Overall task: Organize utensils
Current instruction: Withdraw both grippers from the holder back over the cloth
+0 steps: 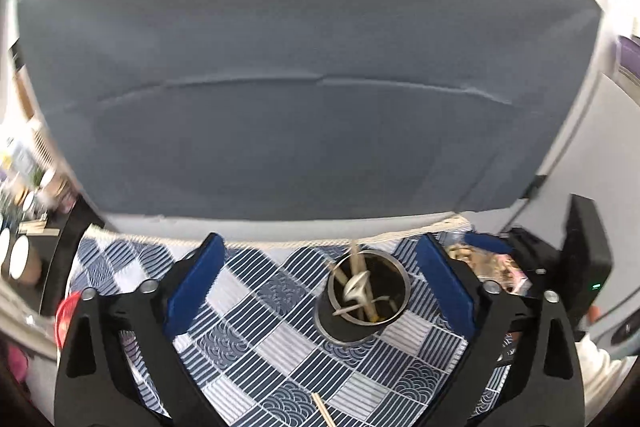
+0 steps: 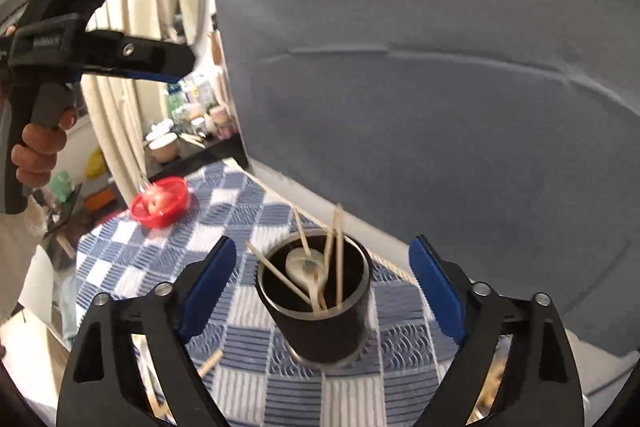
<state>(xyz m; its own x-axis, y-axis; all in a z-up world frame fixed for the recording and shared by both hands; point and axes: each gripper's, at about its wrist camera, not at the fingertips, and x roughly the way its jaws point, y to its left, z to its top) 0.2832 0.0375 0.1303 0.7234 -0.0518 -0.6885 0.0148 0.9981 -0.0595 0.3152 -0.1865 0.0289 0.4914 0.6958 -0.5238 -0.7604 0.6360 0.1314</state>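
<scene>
A: Where are your grippers right now?

B: Your left gripper (image 1: 316,287) has its blue pads spread wide with nothing between them but the checked blue-and-white cloth (image 1: 256,339). Your right gripper (image 2: 322,287) is spread just as wide; the black cup (image 2: 320,311) stands in the gap between its pads, and neither pad touches it.

A: And the utensils?

B: In the right wrist view the cup sits upright on the cloth at centre, holding a white spoon (image 2: 304,267) and several wooden chopsticks (image 2: 339,255) that lean out past the rim toward twelve o'clock. From the left wrist view the same cup is at about three o'clock of centre, just inside the right-hand pad.

A: Anything loose?

B: One wooden stick (image 1: 325,411) lies on the cloth at six o'clock in the left view. In the right view another stick end (image 2: 211,363) shows at seven o'clock, beside the left finger.

A: What else is around?

B: A red bowl (image 2: 160,202) sits on the cloth at ten o'clock. A grey cushion (image 2: 440,87) fills the background behind the cup. Your left hand (image 2: 38,151) grips its handle at nine o'clock.
</scene>
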